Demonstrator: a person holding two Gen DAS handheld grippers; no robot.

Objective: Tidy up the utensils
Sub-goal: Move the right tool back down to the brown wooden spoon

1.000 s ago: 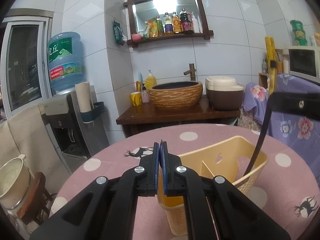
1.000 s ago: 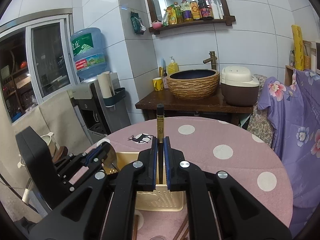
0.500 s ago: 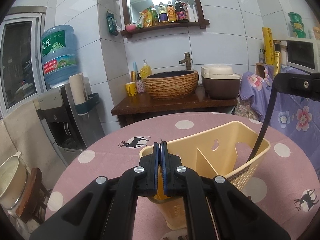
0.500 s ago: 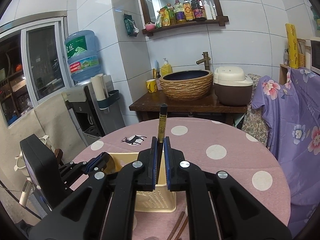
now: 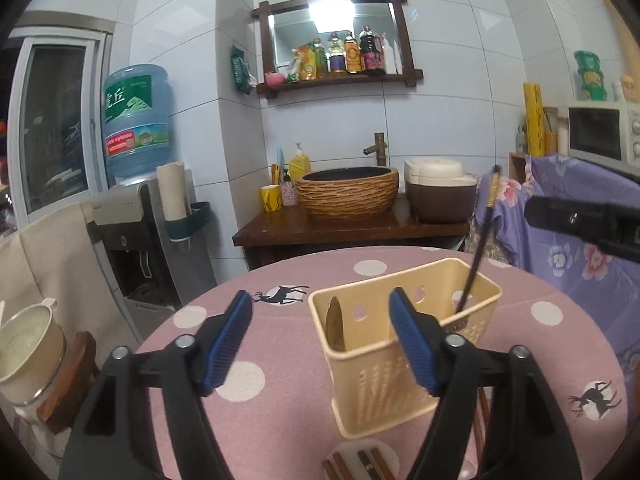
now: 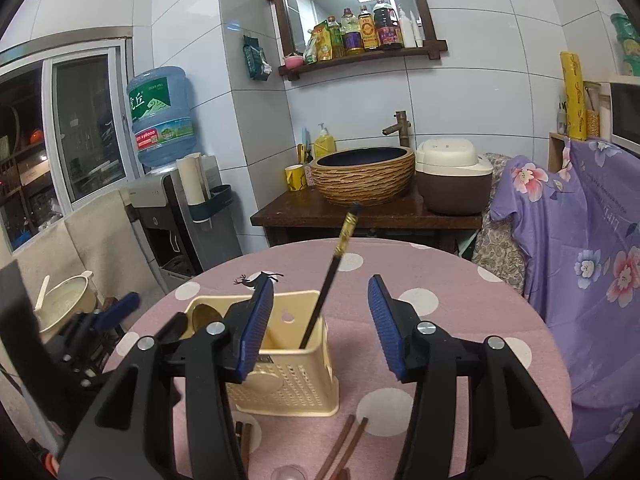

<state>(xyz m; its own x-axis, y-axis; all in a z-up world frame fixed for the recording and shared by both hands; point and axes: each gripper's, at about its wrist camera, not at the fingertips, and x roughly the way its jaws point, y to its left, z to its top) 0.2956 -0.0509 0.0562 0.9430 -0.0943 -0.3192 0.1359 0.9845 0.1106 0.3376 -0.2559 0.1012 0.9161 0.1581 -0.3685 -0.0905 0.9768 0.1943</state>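
Observation:
A cream plastic utensil basket (image 5: 404,376) (image 6: 288,384) stands on the pink dotted table. A spoon (image 5: 335,330) (image 6: 204,316) stands in its left compartment. A black chopstick with a gold band (image 5: 478,240) (image 6: 334,276) leans in its right compartment. My left gripper (image 5: 320,344) is open and empty just in front of the basket. My right gripper (image 6: 320,324) is open and empty above the basket, clear of the chopstick. Brown chopsticks (image 6: 344,450) (image 5: 360,464) lie on the table near the front edge.
The round table (image 6: 440,276) has a purple flowered cloth (image 6: 580,240) to its right. Behind it stand a dark wooden counter (image 6: 360,212) with a woven basin and rice cooker, and a water dispenser (image 6: 168,168) at left. A pot (image 5: 28,344) sits low on the left.
Both grippers have opened. The left let go of the spoon, now in the basket's left compartment. The right let go of the black chopstick, now leaning in the right compartment. Both pulled back.

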